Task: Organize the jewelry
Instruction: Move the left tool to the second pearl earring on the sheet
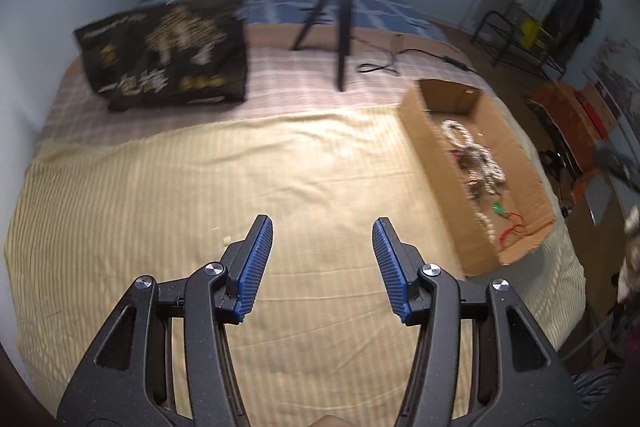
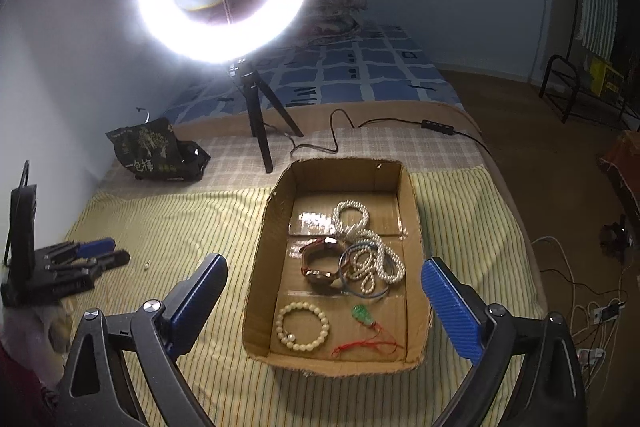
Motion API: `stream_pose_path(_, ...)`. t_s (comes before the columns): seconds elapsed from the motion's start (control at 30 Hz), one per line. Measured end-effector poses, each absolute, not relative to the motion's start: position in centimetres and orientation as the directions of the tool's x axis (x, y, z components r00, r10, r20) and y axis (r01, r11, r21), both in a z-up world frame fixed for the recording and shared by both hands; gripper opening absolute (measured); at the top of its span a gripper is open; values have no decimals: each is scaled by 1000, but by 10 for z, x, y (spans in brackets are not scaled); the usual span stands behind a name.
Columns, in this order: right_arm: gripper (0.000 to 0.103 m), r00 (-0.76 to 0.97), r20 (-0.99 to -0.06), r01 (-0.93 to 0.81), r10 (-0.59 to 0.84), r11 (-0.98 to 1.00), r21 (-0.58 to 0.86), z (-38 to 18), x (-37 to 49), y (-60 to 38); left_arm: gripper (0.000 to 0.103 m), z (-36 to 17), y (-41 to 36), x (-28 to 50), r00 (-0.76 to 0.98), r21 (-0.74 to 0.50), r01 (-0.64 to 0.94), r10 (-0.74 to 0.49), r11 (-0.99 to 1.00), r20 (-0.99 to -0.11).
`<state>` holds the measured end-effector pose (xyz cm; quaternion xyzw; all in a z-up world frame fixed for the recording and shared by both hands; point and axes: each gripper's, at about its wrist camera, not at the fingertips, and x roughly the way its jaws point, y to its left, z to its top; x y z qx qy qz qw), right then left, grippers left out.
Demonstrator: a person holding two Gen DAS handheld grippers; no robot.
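Note:
A shallow cardboard box lies on the striped bedspread and holds the jewelry: pearl strands, a brown watch, a cream bead bracelet and a green pendant on red cord. My right gripper is open and empty, hovering over the box's near half. My left gripper is open and empty over bare bedspread, left of the box; it also shows in the right wrist view. A small pale bead lies on the bedspread near it, also seen in the left wrist view.
A ring light on a black tripod stands behind the box, its cable trailing right. A black printed bag lies at the back left. A wall runs along the left; the bed edge drops to the floor on the right.

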<state>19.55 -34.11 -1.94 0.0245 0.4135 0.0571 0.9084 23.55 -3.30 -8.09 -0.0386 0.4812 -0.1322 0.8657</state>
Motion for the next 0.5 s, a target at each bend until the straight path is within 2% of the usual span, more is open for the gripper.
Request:
stream_pose_path(0.13, 99, 635, -762, -90, 130, 992, 94, -30, 179, -334, 53, -93, 1, 245, 494, -224, 112, -249, 968, -833)
stream_pose_path(0.23, 99, 635, -761, -82, 131, 991, 102, -34, 169, -331, 37, -106, 20, 253, 473, -241, 57, -239, 969, -848)
stream_pose_path(0.5, 99, 634, -757, -69, 157, 987, 147, -45, 157, -326, 28, -149, 36, 267, 371, -284, -26, -255, 958, -893)
